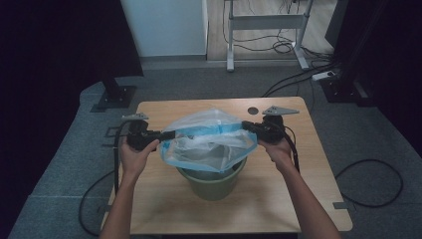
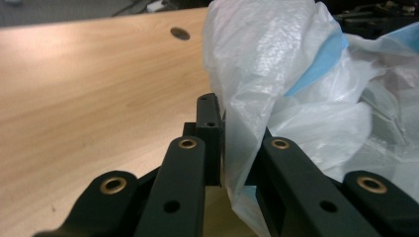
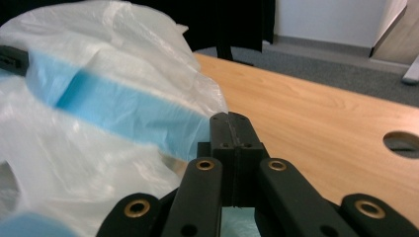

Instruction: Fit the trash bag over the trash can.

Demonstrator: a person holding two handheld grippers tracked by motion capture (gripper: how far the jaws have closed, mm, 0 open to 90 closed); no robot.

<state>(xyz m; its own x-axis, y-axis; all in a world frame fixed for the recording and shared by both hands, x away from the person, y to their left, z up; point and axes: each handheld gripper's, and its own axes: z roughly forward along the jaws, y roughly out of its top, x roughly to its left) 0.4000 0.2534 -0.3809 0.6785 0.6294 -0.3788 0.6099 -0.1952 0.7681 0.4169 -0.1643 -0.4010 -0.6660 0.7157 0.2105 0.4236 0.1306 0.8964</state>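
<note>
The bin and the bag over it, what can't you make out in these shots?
- Green bin: in the high view the plastic bag covers its rim and inside.
- Left gripper: in its own view the bag hides the right jaw's tip.
- Right gripper: bag film barely shows below its shut jaws.
- Bag's blue band: blurred.

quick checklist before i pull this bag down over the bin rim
1. Right gripper shut on the bag edge: ok.
2. Left gripper grip: film sits between the jaws, but pad contact is unclear: cannot tell.
3. Bag mouth stretched open between both grippers: ok.
4. Bag centred above the green bin: ok.
5. Bin upright on the table: ok.
6. Bag bottom down inside the bin: cannot tell.
</note>
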